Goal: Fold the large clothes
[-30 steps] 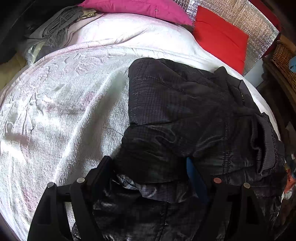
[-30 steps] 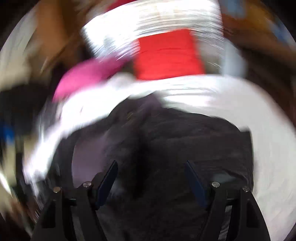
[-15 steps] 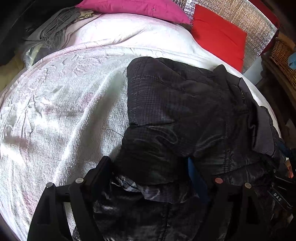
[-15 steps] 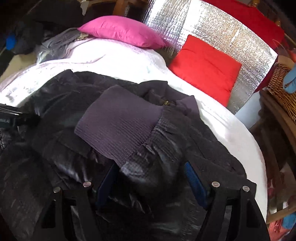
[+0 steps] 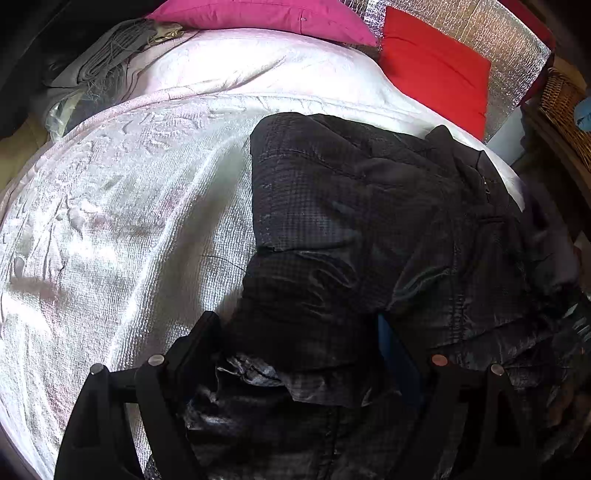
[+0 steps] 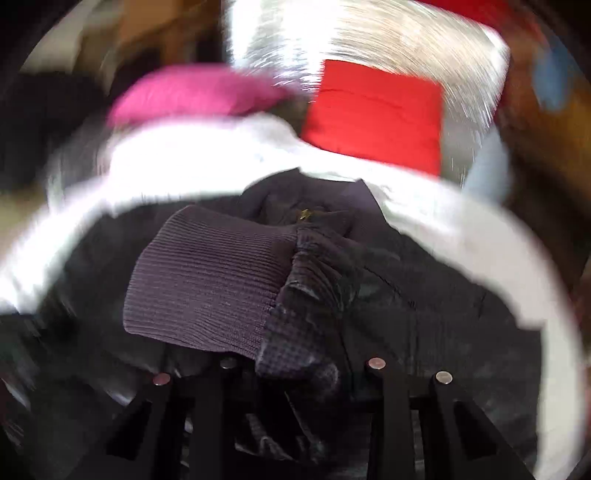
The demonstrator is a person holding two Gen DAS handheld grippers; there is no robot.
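Your jacket point(image 5: 369, 229) lies bunched at the bed's point(image 5: 122, 229) right edge. Your left tool point(image 5: 295, 343) straddles a fold, jaws wide, apparently released. Your right tool point(image 6: 299, 363) has just been closing and now pinches the sleeve by its cuff point(image 6: 207, 291), probably to fold it inward.

jacket point(image 5: 369, 229): dark, quilted, crumpled, lying on the right half of the bed
bedspread point(image 5: 122, 229): white, textured, bare to the left of the jacket
left tool point(image 5: 295, 332): fingers spread wide, a fold of the jacket between them
pink pillow point(image 5: 266, 14): at the bed's far end
red cushion point(image 5: 436, 70): against a silver quilted panel point(image 5: 491, 33)
wicker basket point(image 5: 565, 107): far right
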